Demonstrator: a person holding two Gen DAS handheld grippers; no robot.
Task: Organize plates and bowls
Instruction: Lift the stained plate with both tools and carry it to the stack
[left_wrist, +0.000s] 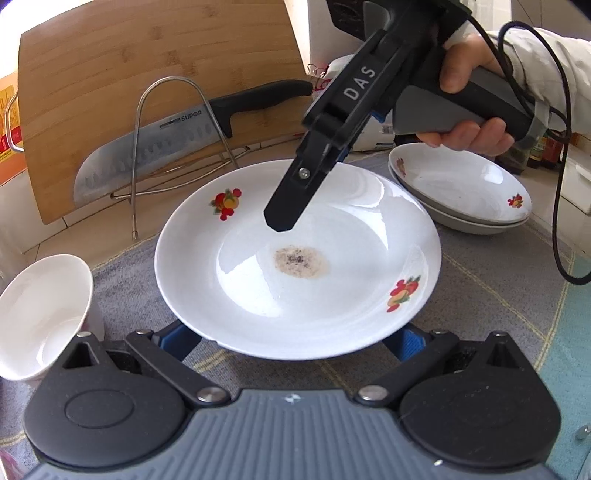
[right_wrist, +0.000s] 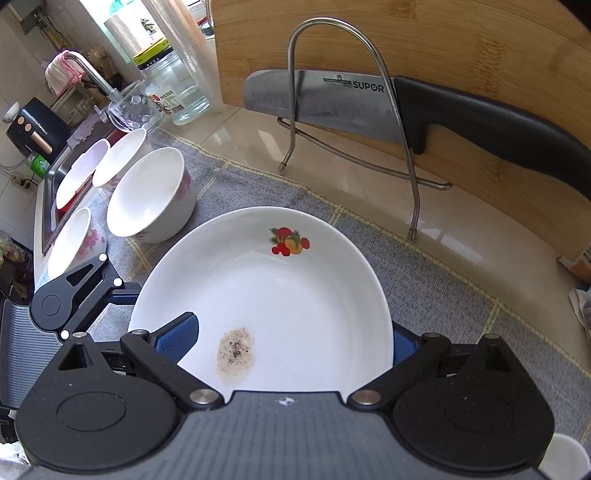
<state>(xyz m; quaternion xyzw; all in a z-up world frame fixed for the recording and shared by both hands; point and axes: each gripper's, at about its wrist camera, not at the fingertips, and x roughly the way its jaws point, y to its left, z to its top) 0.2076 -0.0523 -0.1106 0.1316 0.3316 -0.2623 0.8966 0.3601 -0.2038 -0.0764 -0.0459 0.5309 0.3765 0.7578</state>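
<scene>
Your right gripper (right_wrist: 291, 339) is spread wide. It comes down at a slant from the far right, and your hand (left_wrist: 472, 74) holds its grip up high. One finger (right_wrist: 181, 332) hangs over the inside of the plate (left_wrist: 295, 295). The other finger is past the rim, mostly hidden. It is not pinching anything.

Your left gripper (left_wrist: 293, 343) is spread wide too. It sits low at the near edge of the plate. Both its tips are hidden under the rim, so you cannot tell if they touch it.

That plate is white with fruit pictures and lies flat on the grey mat (left_wrist: 498, 295). It has a brown spot (left_wrist: 301, 262) in the middle.

Two more plates (left_wrist: 461, 192) are stacked just to the right, close to its rim. One bowl (left_wrist: 40, 314) stands near on the left, and more bowls (right_wrist: 118, 158) sit behind it by the sink (right_wrist: 48, 192).

Behind the plate a wire rack (left_wrist: 177, 122) holds a knife (left_wrist: 147, 155) and a wood board (left_wrist: 147, 44). Some bare counter lies between the plate and the rack. On the near right the mat is bare.
</scene>
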